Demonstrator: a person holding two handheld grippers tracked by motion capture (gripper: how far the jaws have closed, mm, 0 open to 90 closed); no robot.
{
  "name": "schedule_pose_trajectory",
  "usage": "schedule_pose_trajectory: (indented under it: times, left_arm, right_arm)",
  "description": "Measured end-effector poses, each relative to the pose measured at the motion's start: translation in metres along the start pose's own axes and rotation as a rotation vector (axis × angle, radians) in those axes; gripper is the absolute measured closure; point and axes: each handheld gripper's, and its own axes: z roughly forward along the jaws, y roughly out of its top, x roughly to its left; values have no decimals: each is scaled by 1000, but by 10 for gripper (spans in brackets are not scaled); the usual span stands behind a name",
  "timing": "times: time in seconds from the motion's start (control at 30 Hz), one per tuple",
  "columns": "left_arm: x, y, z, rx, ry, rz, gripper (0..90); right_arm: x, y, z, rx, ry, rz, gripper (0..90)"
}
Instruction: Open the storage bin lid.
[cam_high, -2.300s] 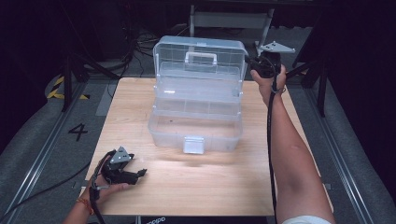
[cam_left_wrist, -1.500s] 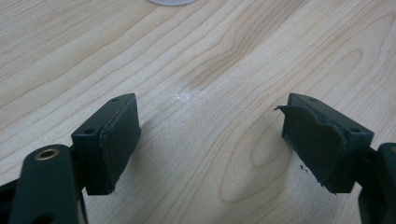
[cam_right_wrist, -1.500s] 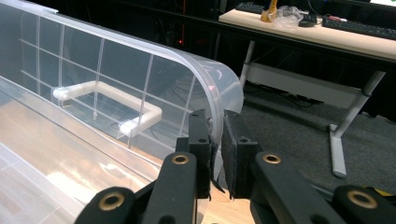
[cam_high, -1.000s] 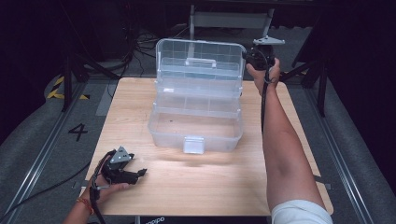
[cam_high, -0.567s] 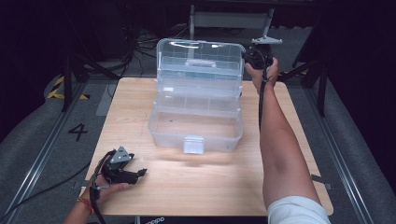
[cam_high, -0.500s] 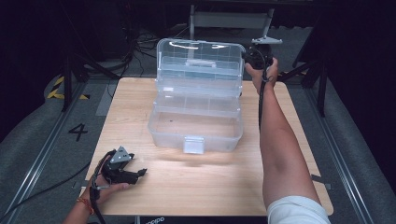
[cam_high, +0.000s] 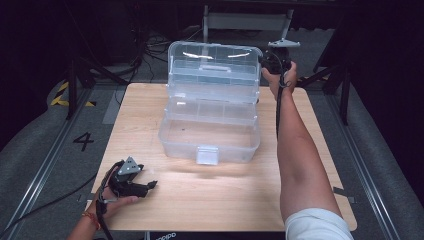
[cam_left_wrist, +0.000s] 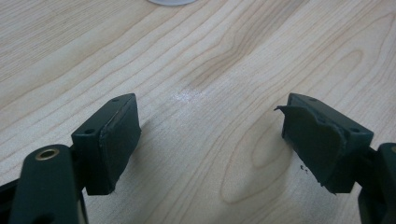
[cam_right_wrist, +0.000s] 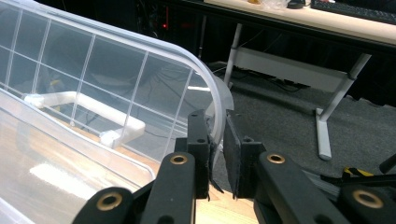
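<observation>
- The big clear plastic box (cam_high: 210, 120) with trays sits in the middle of the light wooden table (cam_high: 150, 125).
- Its clear lid (cam_high: 215, 62) stands up at the far side, with a white handle (cam_right_wrist: 86, 109) on it.
- The right gripper (cam_high: 274, 59) pinches the lid's right edge (cam_right_wrist: 218, 105) between its two black jaws.
- The left gripper (cam_high: 142, 186) rests at the near left of the table, jaws spread wide with nothing between them.
</observation>
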Motion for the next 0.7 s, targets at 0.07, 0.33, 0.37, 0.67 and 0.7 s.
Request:
schedule_pose_trajectory:
  times: [0.07,0.33,0.37,0.67,0.7]
  left_arm:
    - [0,0,0,0,0,0,198]
    - [0,0,0,1,-1,1,198]
    - [0,0,0,1,-1,0,198]
    - [0,0,0,0,0,-9,198]
    - [0,0,0,-1,0,-10,198]
  right_arm:
    - [0,0,1,3,-2,0,812]
    - [-1,-1,3,15,-3,4,807]
    - [0,-1,3,17,-4,3,807]
    - [0,1,9,60,-24,0,794]
    - [-1,1,9,67,-27,1,795]
